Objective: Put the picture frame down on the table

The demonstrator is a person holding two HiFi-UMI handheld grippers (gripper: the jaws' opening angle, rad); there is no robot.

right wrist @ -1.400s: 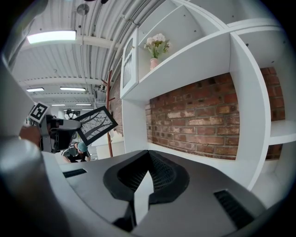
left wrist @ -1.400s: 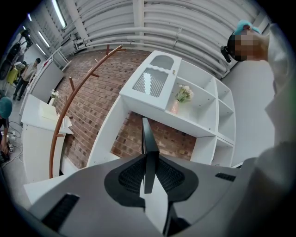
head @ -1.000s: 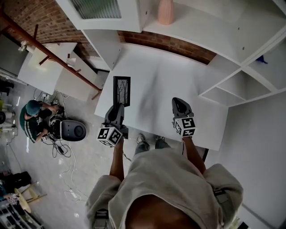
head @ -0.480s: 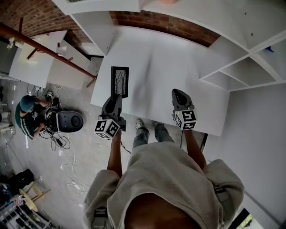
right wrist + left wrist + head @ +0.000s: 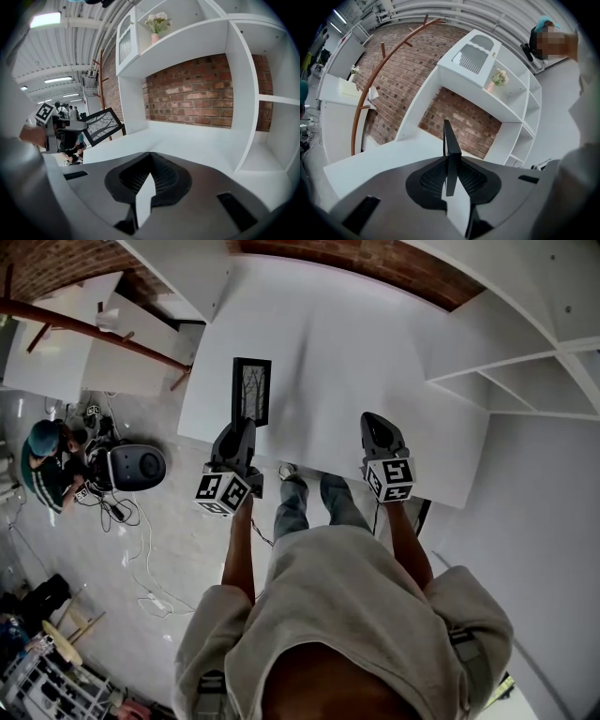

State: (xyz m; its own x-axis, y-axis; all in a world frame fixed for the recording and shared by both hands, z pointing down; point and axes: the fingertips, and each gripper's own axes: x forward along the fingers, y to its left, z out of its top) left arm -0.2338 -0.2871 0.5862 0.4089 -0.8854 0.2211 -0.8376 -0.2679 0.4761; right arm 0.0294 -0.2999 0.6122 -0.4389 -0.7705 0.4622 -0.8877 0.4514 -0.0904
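In the head view a black picture frame (image 5: pixel 251 390) with a tree print is held over the left part of the white table (image 5: pixel 356 352). My left gripper (image 5: pixel 246 424) is shut on the frame's near edge. From the left gripper view the frame (image 5: pixel 451 140) shows edge-on, upright between the pads of that gripper (image 5: pixel 450 161). My right gripper (image 5: pixel 372 420) hangs over the table's front edge, shut and empty. The right gripper view has its jaws (image 5: pixel 150 155) meeting, with the frame (image 5: pixel 101 125) off to the left.
White shelving (image 5: pixel 525 324) borders the table on the right, and a brick wall (image 5: pixel 197 93) closes the back. A vase of flowers (image 5: pixel 157 26) stands on a high shelf. On the floor at left a person (image 5: pixel 42 460) crouches beside a black round device (image 5: pixel 136 465).
Both grippers have sunk toward the table. The frame came down with the left gripper, still gripped.
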